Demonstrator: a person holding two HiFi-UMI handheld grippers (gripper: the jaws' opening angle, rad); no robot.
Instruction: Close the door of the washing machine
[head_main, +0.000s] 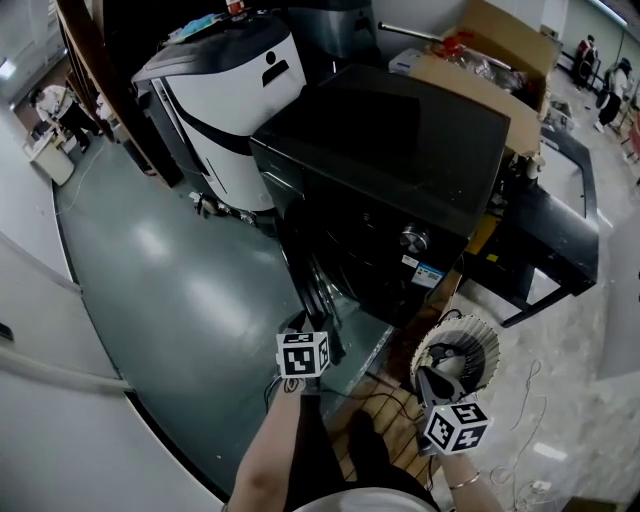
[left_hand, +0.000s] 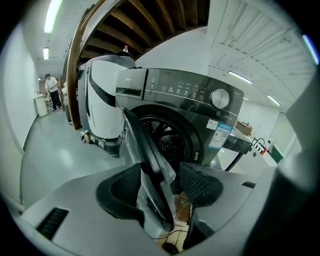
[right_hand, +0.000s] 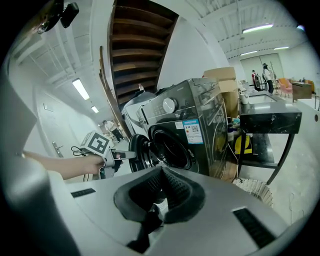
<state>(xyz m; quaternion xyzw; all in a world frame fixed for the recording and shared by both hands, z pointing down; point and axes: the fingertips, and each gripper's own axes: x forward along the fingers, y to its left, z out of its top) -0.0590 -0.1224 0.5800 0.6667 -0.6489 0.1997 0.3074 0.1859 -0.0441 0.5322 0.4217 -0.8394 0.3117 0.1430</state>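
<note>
Grips the free rim of the door (left_hand: 142, 145) in the left gripper (left_hand: 159, 182), with jaws set fairly wide and closed on that thick edge (contact judged, not crisp). Carries nothing in the right gripper (right_hand: 161, 172), with its 2 jaws brought together, just beside a wicker basket (head_main: 470, 335). Finds the door swung well out from the washing machine (left_hand: 190, 95), with the drum mouth exposed. Judged barely begun: leaves most of the swing shut, then the latching.

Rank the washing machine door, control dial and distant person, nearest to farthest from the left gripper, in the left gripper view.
1. Washing machine door: between the jaws, centre.
2. Control dial: upper right.
3. Person: far left, down the hall.
</note>
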